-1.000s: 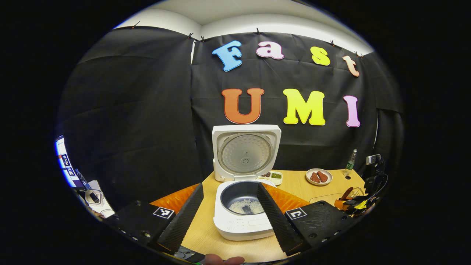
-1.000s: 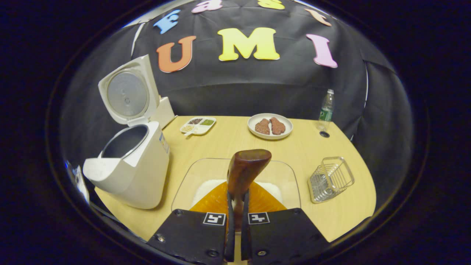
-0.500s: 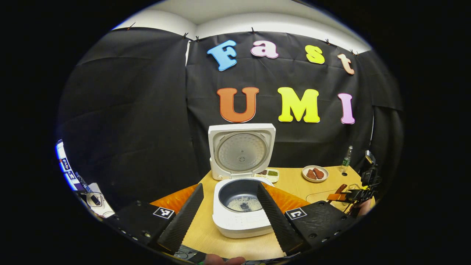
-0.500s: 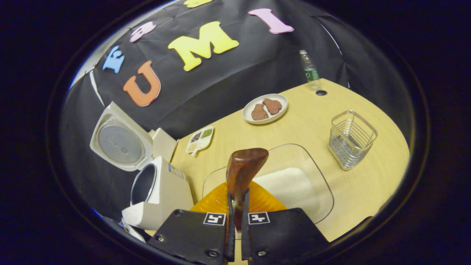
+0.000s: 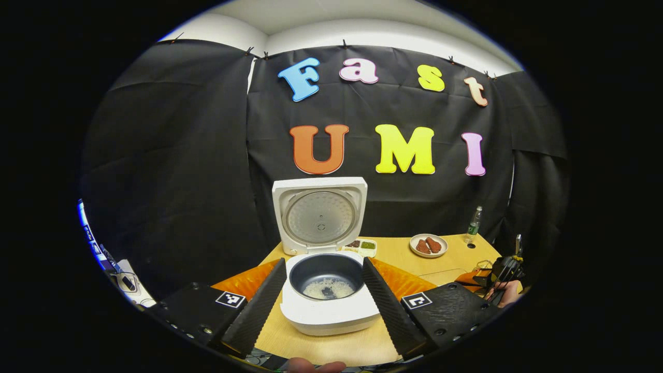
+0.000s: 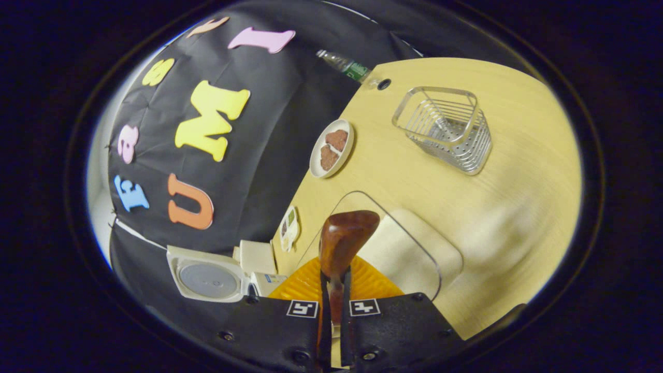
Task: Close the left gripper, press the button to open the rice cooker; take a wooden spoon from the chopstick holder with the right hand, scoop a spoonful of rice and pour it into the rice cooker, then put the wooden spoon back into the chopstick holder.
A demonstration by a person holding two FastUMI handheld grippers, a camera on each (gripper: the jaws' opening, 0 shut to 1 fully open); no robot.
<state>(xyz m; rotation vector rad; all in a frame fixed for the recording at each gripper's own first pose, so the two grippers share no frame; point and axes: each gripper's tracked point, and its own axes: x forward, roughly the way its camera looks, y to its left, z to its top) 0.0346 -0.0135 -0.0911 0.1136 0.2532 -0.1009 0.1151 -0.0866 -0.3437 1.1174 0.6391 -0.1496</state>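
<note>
The right claw [image 6: 331,311] is clamping the wooden spoon [image 6: 344,241], rolled sideways near the wire chopstick holder [image 6: 445,127]. The left claw [image 5: 323,305] is hanging apart before the open rice cooker [image 5: 326,290]. The tilted spoon is probably going to catch the holder's rim.

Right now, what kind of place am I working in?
Likely a staged kitchen setup inside a recording booth, not a real kitchen: black cloth wall, a wooden table with an open rice cooker, a wire chopstick holder and a plate of food.
</note>
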